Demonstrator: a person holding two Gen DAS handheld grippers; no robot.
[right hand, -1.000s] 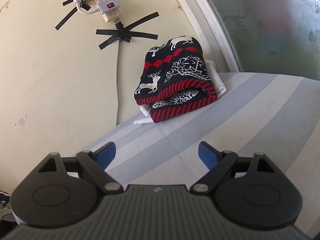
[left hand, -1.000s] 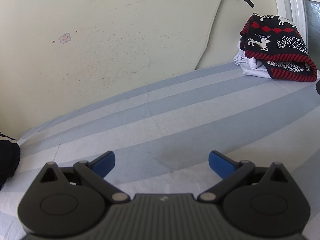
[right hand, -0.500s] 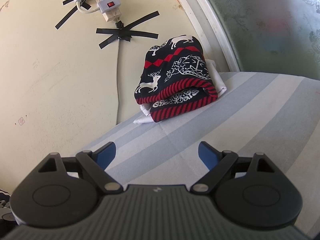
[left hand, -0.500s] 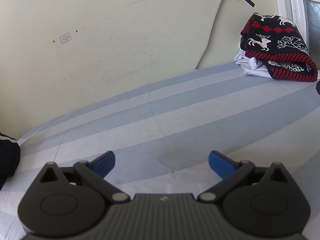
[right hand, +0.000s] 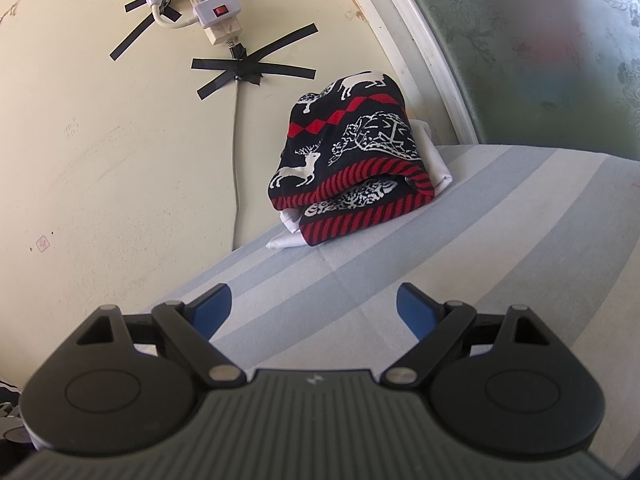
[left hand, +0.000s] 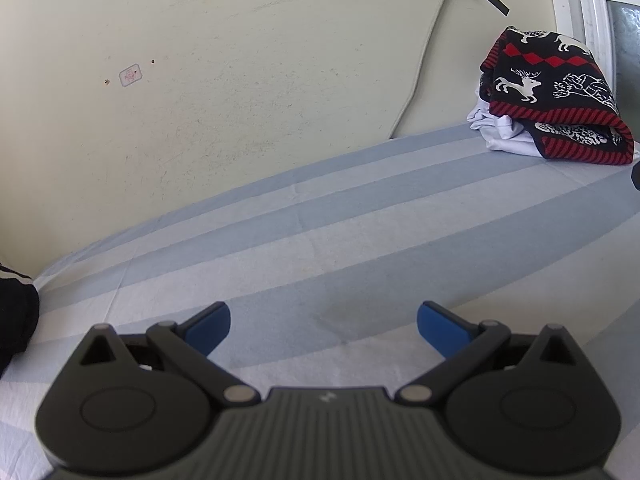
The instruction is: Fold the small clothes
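**A:** Fingers first. Your left gripper (left hand: 323,322) has its 2 blue pads (left hand: 210,326) spread wide, nothing between them, only the striped blue-and-white sheet (left hand: 360,240) below. Your right gripper (right hand: 314,307) reads the same: pads (right hand: 414,311) released, gap bare, sheet (right hand: 500,216) underneath.

**B:** Location of the clothes?

**A:** Folded reindeer-pattern sweater (right hand: 352,160), black with red and white knit, sits at the far edge of the sheet against the cream wall (right hand: 100,140), just beside the window frame (right hand: 424,40). It rests on top of a folded white garment (right hand: 288,238), whose edges stick out beneath it. From your left wrist view the same stack (left hand: 556,104) lies far right, well apart from your pads.

**B:** Anything else logged?

**A:** 1 dark garment (left hand: 14,312) at the left border of your left view, partly cut off. On the wall: a white power strip (right hand: 212,4) with a red switch, its cord (right hand: 236,152) held by crossed black tape (right hand: 252,70) and running down behind the sheet.
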